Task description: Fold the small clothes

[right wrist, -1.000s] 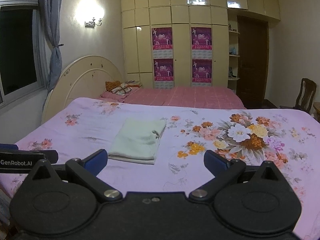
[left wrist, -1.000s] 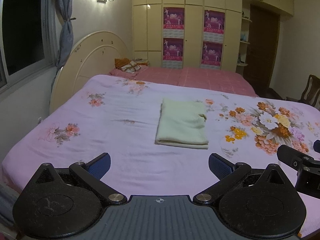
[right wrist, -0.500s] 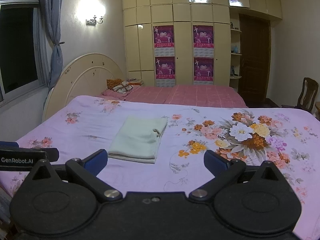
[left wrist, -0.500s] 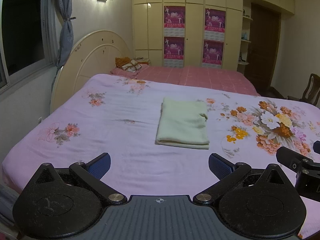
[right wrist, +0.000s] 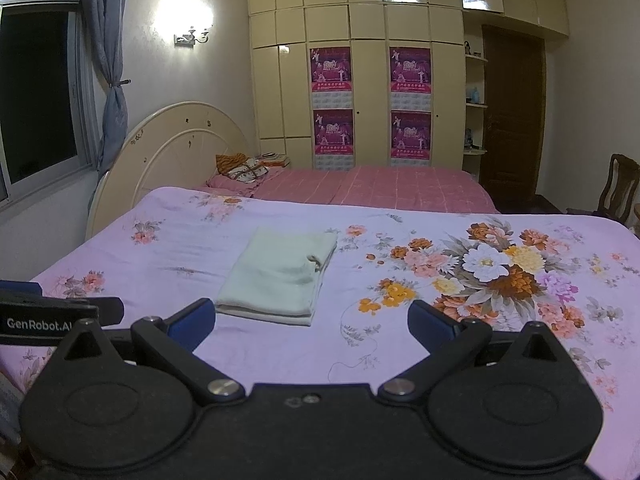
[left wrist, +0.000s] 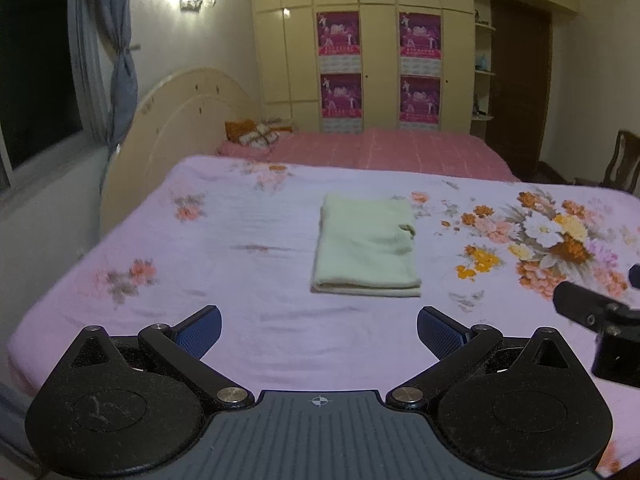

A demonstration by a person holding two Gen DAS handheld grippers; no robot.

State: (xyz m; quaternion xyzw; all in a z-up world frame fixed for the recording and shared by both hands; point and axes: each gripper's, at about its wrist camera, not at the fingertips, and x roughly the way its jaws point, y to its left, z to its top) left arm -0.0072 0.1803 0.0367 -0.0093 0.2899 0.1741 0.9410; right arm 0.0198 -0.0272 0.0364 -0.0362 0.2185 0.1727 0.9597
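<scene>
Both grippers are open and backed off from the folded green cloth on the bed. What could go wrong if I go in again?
The pale green garment already lies folded in a neat rectangle; regrasping could undo it. Its right edge shows a small loose bunch that a finger might snag. The left gripper and right gripper sit close together and could collide.

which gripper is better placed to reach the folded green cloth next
Left, marginally. The folded pale green garment lies almost straight ahead of the open left gripper. From the right gripper, also open, it sits ahead but off to the left. Neither touches it.
</scene>
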